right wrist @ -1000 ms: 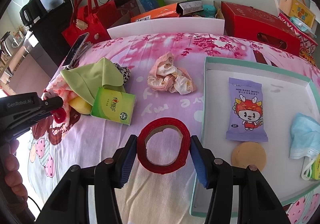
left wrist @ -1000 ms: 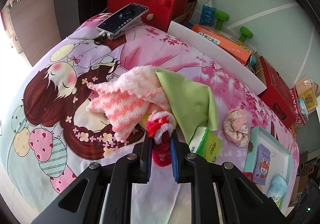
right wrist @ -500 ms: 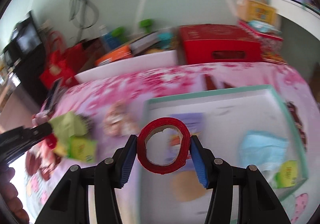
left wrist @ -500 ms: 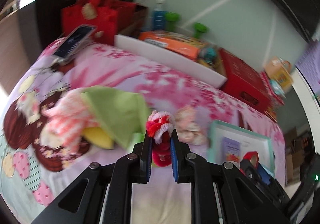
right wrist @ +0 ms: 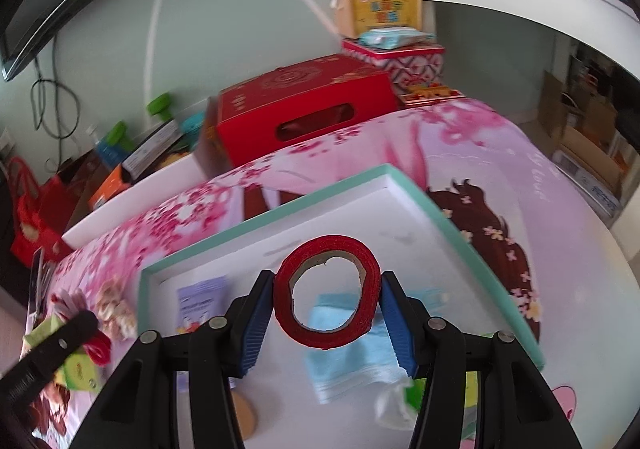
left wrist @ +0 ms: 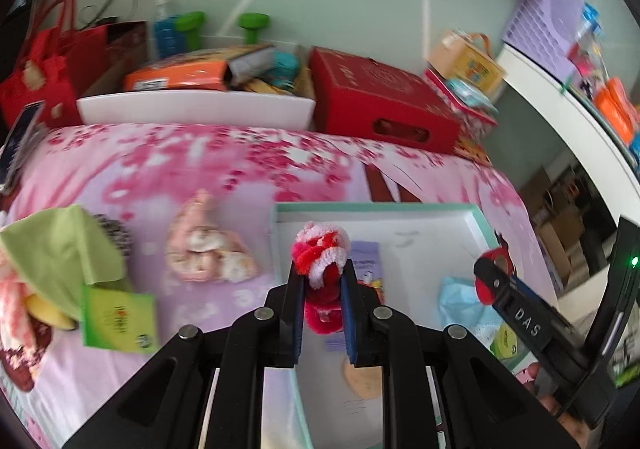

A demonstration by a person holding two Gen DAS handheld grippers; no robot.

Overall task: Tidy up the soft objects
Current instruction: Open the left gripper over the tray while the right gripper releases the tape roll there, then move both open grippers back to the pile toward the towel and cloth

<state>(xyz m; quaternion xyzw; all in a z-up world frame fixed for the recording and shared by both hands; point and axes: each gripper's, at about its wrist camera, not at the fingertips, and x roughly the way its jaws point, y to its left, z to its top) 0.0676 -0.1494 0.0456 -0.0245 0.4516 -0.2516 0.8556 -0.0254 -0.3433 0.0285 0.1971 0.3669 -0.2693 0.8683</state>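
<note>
Both tongs swung over tray (right wrist: 460, 225); left tongs (left wrist: 322, 281) clamp scrunchie (left wrist: 320, 253), right tongs (right wrist: 326, 309) tape ring (right wrist: 326, 269).

A shallow mint-rimmed white tray (left wrist: 478, 215) lies on the pink cartoon-print bed (left wrist: 200, 165). In it lie a pale blue face mask (right wrist: 348, 361) and a lilac wipes packet (right wrist: 200, 301). Left of the tray lie a crumpled pink cloth (left wrist: 208, 253) and, farther left, a green tissue pack (left wrist: 118, 319). Behind the bed stands a red cardboard box (left wrist: 380, 101).

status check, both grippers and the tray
Left gripper shut on fuzzy scrunchie. Right gripper shut on red tape roll. Both over tray; mask beneath.
</note>
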